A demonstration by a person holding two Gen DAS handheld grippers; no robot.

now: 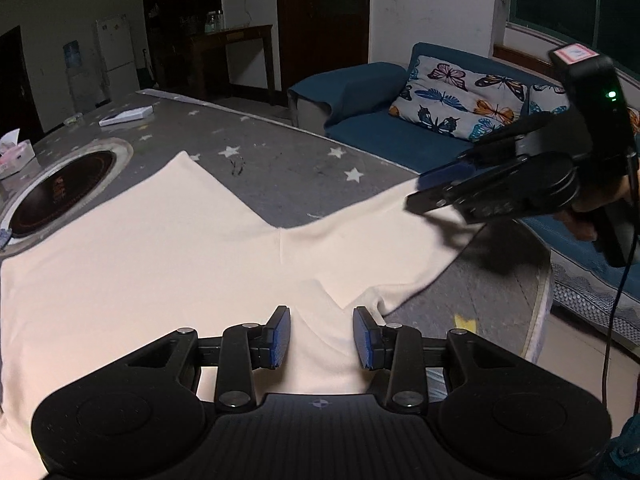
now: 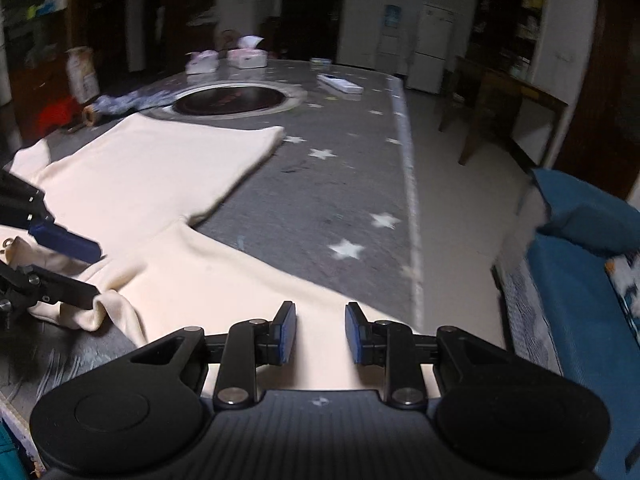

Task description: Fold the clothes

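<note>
Cream garment (image 1: 152, 248) spread flat on table (image 1: 288, 168). Left gripper (image 1: 322, 338) and right gripper (image 2: 321, 332) both part-open over cloth, nothing pinched. Step, likely: picking grasp points. Next: descend, clamp on sleeve (image 2: 248, 280) edge, fold inward.

The left gripper (image 1: 322, 338) points down at a slant, its blue pads (image 1: 280, 336) parted. The right gripper (image 2: 321, 332) slants down likewise, pads (image 2: 289, 332) apart with a narrower gap.
</note>
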